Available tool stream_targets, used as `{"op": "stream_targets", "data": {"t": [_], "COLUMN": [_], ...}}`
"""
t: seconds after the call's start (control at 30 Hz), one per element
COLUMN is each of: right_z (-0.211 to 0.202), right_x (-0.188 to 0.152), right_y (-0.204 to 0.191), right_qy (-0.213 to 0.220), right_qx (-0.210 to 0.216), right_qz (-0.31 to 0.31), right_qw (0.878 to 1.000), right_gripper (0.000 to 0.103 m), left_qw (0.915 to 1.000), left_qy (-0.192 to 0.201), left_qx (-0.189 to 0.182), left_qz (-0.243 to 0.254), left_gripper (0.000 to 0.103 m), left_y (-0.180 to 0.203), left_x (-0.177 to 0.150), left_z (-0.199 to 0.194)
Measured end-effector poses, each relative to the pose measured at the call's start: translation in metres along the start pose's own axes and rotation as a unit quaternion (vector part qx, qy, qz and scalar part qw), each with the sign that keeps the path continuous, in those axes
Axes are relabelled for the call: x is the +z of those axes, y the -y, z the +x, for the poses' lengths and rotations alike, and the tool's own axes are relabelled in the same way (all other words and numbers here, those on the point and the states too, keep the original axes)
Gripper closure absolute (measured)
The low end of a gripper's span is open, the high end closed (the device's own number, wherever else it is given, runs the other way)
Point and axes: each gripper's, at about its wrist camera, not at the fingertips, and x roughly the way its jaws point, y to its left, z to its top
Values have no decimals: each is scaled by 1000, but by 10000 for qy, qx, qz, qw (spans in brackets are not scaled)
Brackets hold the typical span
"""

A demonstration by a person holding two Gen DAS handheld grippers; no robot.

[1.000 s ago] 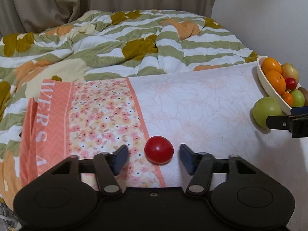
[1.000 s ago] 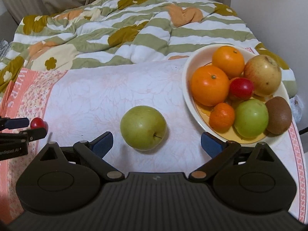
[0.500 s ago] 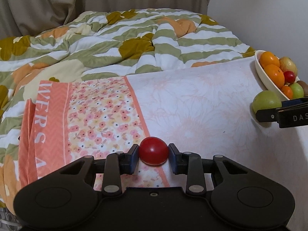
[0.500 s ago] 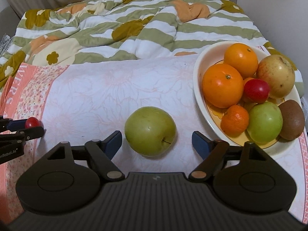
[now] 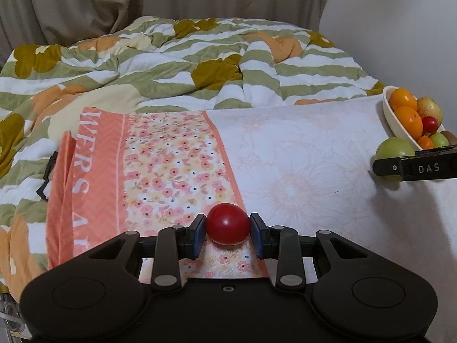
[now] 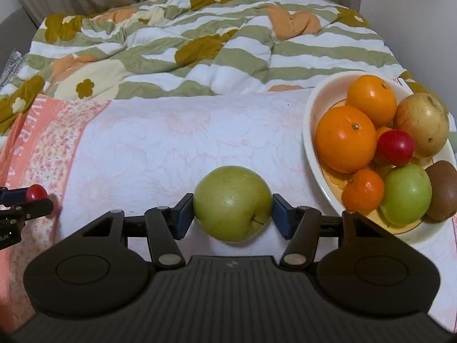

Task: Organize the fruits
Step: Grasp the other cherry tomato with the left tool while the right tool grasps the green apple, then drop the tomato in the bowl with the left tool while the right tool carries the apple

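My left gripper [image 5: 228, 234] is shut on a small red tomato [image 5: 227, 223] over the floral cloth [image 5: 171, 165]; it also shows in the right wrist view [image 6: 35, 192]. My right gripper [image 6: 232, 214] is shut on a large green apple [image 6: 232, 203] on the pale sheet, just left of the white bowl [image 6: 312, 120]. The bowl holds two oranges [image 6: 345, 138], a mandarin, a red tomato [image 6: 395, 147], a green apple, a yellowish apple and a kiwi. In the left wrist view the apple [image 5: 394, 148] and bowl [image 5: 392, 117] sit far right.
A rumpled striped quilt with flowers [image 5: 185, 57] covers the bed behind the sheet. Curtains hang at the back and a white wall [image 5: 400, 28] stands on the right. The peach cloth's edge [image 5: 57, 185] drops off at the left.
Both grippers have closed: the left on the red tomato, the right on the green apple. Both moved slightly forward over their fruit.
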Motion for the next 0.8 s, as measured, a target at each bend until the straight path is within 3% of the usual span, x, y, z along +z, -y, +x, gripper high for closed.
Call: {"op": "stream_targets", "data": {"t": [0.43, 0.8], "right_z": [-64, -132], "right_x": [-7, -14], "right_y": [-2, 48], "right_qy": [410, 877], "right_qx": [70, 123], "right_qz": [42, 75], "right_qw": [9991, 9960], "right_gripper": [30, 30], "left_qw": [9977, 9907], "left_qy": [640, 1324], "left_qx": [-111, -50], "left_qz": [-205, -312], "left_gripper": [67, 66], "left_y": [14, 67], "left_x": [7, 19], "left_z": [-57, -107]}}
